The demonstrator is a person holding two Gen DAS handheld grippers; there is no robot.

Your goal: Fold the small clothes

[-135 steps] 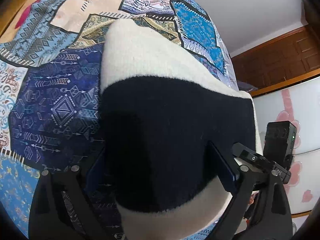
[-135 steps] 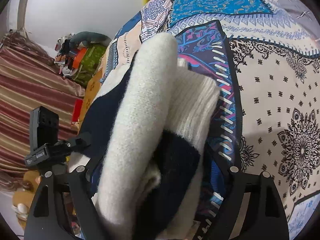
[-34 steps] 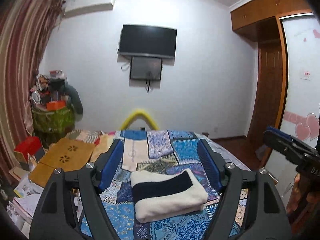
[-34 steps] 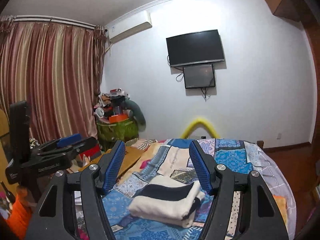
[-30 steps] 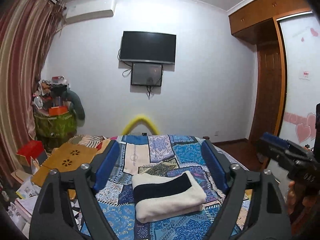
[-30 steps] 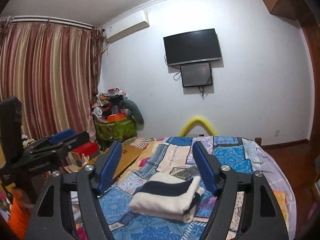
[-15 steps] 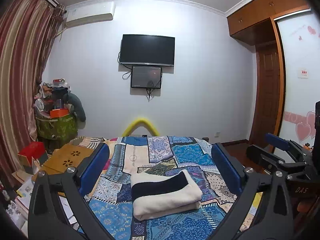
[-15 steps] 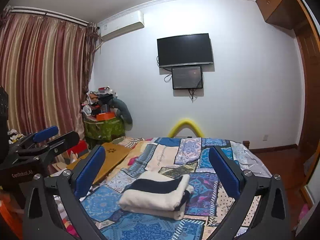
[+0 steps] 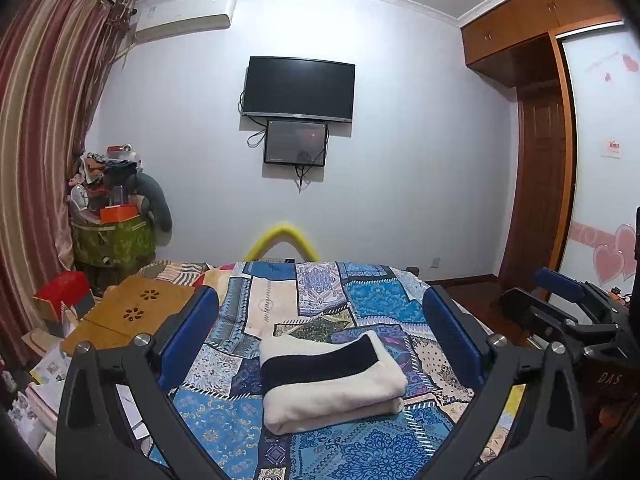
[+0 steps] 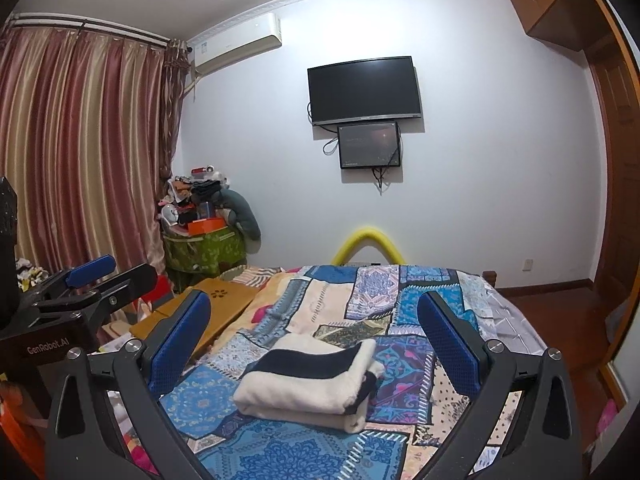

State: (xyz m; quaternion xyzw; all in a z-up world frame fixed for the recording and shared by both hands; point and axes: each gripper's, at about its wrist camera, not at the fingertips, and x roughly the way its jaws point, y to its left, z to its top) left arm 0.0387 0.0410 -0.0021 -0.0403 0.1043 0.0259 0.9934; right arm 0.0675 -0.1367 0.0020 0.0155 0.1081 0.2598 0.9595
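Observation:
A cream knit garment with a black band (image 9: 328, 380) lies folded in a neat stack on the patchwork bedspread (image 9: 320, 304). It also shows in the right wrist view (image 10: 308, 384). My left gripper (image 9: 320, 312) is open and empty, held back from the bed with the garment framed between its blue pads. My right gripper (image 10: 314, 312) is open and empty too, equally far back. The right gripper (image 9: 560, 312) shows at the right edge of the left wrist view, and the left gripper (image 10: 88, 280) at the left of the right wrist view.
An orange folding table (image 9: 132, 312) stands left of the bed, with a red box (image 9: 64, 292) and a cluttered green bin (image 9: 112, 240) by the striped curtains (image 10: 80, 152). A television (image 9: 298, 88) hangs on the far wall. A wooden wardrobe (image 9: 540, 184) stands right.
Both grippers let go of the folded garment and pulled far back from the bed. Over the last second both sets of jaws opened wider.

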